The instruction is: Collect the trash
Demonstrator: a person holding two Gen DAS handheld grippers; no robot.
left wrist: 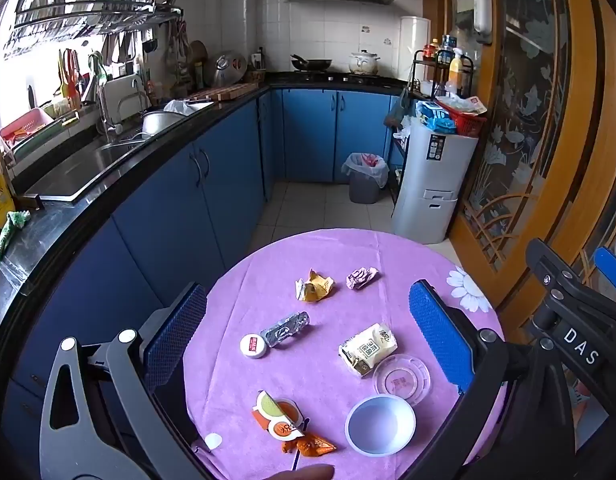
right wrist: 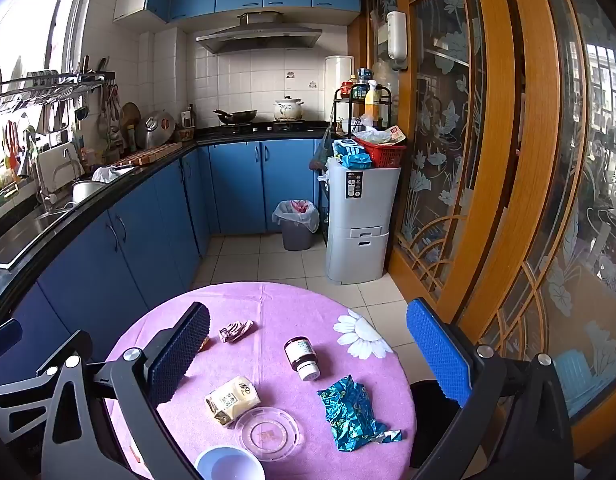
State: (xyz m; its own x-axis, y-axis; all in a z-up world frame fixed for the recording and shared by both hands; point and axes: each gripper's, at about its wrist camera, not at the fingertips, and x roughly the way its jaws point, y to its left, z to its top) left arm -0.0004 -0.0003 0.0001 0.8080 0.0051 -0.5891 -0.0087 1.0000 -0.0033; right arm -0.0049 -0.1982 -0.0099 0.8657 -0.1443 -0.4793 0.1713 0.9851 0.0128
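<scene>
A round table with a purple cloth [left wrist: 308,368] holds scattered trash. In the left wrist view lie a yellow crumpled wrapper [left wrist: 314,287], a pink crumpled wrapper [left wrist: 361,278], a silver foil pack [left wrist: 285,329], a cream snack bag [left wrist: 367,348] and an orange wrapper [left wrist: 308,446]. In the right wrist view lie a blue foil wrapper [right wrist: 350,412], a small brown bottle [right wrist: 302,358], the cream snack bag [right wrist: 232,400] and the pink wrapper [right wrist: 235,331]. My left gripper [left wrist: 308,332] is open above the table. My right gripper [right wrist: 308,352] is open above it too. A grey bin [left wrist: 365,178] with a liner stands on the floor at the back.
A white bowl [left wrist: 381,424], a clear plastic lid [left wrist: 402,378] and a small white round tub [left wrist: 253,346] also sit on the table. Blue cabinets with a black counter [left wrist: 148,140] run along the left. A grey appliance [left wrist: 434,184] and wooden glass doors [right wrist: 488,160] stand on the right.
</scene>
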